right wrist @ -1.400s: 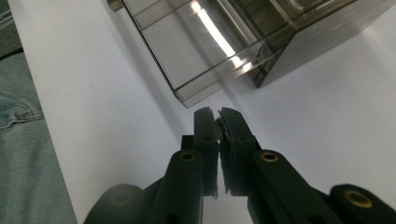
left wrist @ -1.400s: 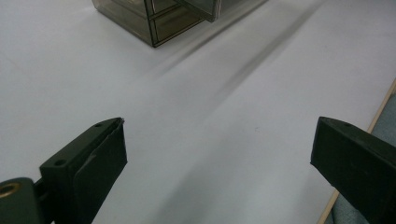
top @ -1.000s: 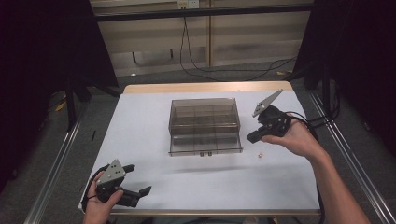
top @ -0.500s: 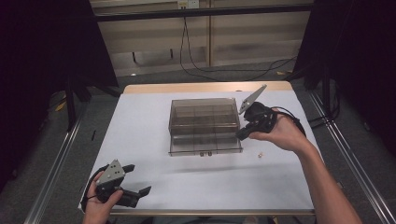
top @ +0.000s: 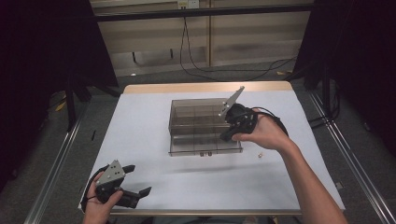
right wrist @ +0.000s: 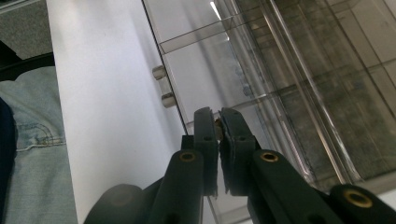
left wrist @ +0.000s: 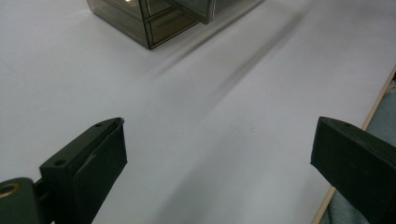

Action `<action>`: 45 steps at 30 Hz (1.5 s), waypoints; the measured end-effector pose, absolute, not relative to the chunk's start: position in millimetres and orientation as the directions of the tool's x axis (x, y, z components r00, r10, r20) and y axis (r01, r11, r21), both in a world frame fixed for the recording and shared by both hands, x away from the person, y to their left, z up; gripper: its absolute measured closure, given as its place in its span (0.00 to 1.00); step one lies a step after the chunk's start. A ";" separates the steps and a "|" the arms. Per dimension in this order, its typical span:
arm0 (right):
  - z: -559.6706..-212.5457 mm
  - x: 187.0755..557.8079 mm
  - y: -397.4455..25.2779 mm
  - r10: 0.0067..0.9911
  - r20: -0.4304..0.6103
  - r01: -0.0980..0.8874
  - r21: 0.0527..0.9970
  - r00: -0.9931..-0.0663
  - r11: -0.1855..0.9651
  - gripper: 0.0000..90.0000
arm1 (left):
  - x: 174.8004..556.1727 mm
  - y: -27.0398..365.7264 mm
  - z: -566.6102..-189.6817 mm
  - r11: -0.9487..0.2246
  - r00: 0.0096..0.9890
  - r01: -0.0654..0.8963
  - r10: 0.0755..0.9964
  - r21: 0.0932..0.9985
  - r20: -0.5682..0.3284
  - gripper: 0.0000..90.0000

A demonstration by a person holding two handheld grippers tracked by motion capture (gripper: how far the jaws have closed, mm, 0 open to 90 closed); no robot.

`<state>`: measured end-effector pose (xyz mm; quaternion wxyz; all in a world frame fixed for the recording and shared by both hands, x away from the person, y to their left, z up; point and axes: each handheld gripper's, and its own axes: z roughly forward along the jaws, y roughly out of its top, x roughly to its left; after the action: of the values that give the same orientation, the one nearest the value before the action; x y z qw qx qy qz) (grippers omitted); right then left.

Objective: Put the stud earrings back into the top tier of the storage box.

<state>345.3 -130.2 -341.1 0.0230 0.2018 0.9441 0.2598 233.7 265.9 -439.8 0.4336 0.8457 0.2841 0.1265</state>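
Right gripper pinches small brass piece over smoky clear box.

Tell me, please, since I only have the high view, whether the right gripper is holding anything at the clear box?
Observer: Yes. In the right gripper view, the right gripper is pinched on a small brownish piece at its tips.
Operator: What is beyond the tips?
Observer: The clear box's drawer, pulled out, with two small knobs on its front.
Operator: And the left gripper?
Observer: In the left gripper view, the left gripper has its jaws wide apart with nothing between them, above the white table.
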 end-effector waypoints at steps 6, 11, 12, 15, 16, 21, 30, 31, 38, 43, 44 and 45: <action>-342.5 348.0 -117.6 0.385 0.064 0.365 0.491 -0.921 0.791 0.96 | 234.4 265.8 -440.2 -0.463 0.805 0.371 0.592 0.805 -0.030 0.04; -343.9 350.3 -105.5 0.374 0.059 0.356 0.469 -0.926 0.808 0.96 | 234.2 265.9 -440.2 -0.464 0.806 0.371 0.592 0.805 -0.030 0.04; -344.7 351.0 -103.3 0.372 0.057 0.355 0.466 -0.926 0.811 0.96 | 234.2 266.0 -440.2 -0.464 0.806 0.371 0.591 0.804 -0.030 0.04; -347.0 353.3 -97.1 0.370 0.061 0.356 0.456 -0.927 0.816 0.96 | 234.3 265.9 -440.3 -0.466 0.806 0.372 0.591 0.803 -0.030 0.04; -347.5 354.3 -95.1 0.368 0.060 0.354 0.453 -0.928 0.818 0.96 | 234.3 266.0 -440.2 -0.466 0.806 0.371 0.591 0.803 -0.030 0.04; -350.5 357.3 -84.7 0.360 0.059 0.348 0.436 -0.931 0.830 0.96 | 234.6 267.3 -439.8 -0.467 0.807 0.367 0.591 0.804 -0.025 0.04; -361.7 362.4 -71.0 0.356 0.055 0.349 0.377 -0.933 0.858 0.96 | 234.2 267.2 -439.8 -0.464 0.805 0.371 0.593 0.804 -0.029 0.04; -363.1 363.1 -69.9 0.356 0.053 0.349 0.376 -0.933 0.859 0.96 | 234.3 267.2 -439.8 -0.464 0.805 0.371 0.593 0.804 -0.030 0.04; -369.7 367.4 -63.4 0.340 0.046 0.335 0.343 -0.939 0.878 0.96 | 234.2 267.1 -439.9 -0.462 0.806 0.371 0.592 0.806 -0.031 0.04; -374.4 369.4 -60.1 0.347 0.041 0.341 0.322 -0.937 0.883 0.96 | 234.6 267.7 -439.8 -0.464 0.807 0.366 0.591 0.807 -0.026 0.04; -375.1 370.1 -60.0 0.345 0.038 0.339 0.315 -0.938 0.887 0.96 | 234.6 267.7 -439.8 -0.465 0.807 0.366 0.590 0.806 -0.026 0.04; -375.7 370.2 -59.4 0.350 0.041 0.344 0.312 -0.936 0.885 0.96 | 234.4 267.6 -439.7 -0.464 0.807 0.368 0.591 0.806 -0.028 0.04</action>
<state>370.2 -59.4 -375.7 0.0080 0.1787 0.9709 0.1594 234.4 267.6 -439.7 0.4332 0.8459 0.2833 0.1284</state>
